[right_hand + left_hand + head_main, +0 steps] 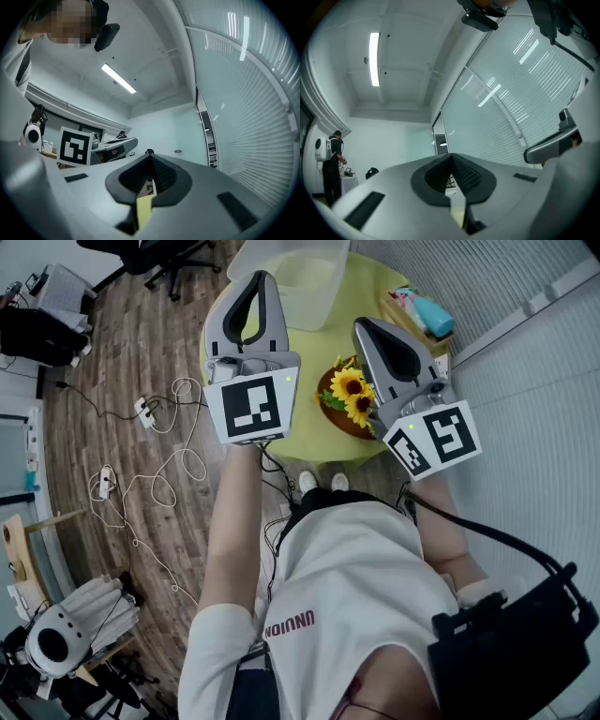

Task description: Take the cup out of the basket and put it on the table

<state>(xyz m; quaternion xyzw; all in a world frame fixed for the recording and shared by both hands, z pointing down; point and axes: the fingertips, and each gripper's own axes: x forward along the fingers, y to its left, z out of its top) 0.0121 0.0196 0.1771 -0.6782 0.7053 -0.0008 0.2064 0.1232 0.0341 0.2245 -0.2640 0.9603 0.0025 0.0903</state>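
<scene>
Wood-plank floor [122, 362] strewn with white cables [169, 474] spreads out below a round yellow-green tabletop [367, 287], seen from above the person's white shirt. At the tabletop's near edge sits a brown basket [325, 388] filled with sunflowers [352, 395], and everything else is placed around it. A pale translucent bin [305, 282] stands beyond the basket on the far side of the tabletop. A blue bottle [427, 313] lies farther off to the basket's right. The left gripper [256, 279] is held up just left of the basket. The right gripper [367, 326] is raised directly over the basket's right side and hides part of it. The cup cannot be made out in any view, and the hidden part of the basket is where it may be.

Seen from the left gripper's [451, 158] own camera, the black padded fingers [466, 174] are pressed together with nothing between them, aimed up at a ceiling light and slatted glass. The right gripper's [151, 161] fingers [164, 176] likewise meet at their tips, empty, with the other gripper's marker cube [75, 146] beside them.
</scene>
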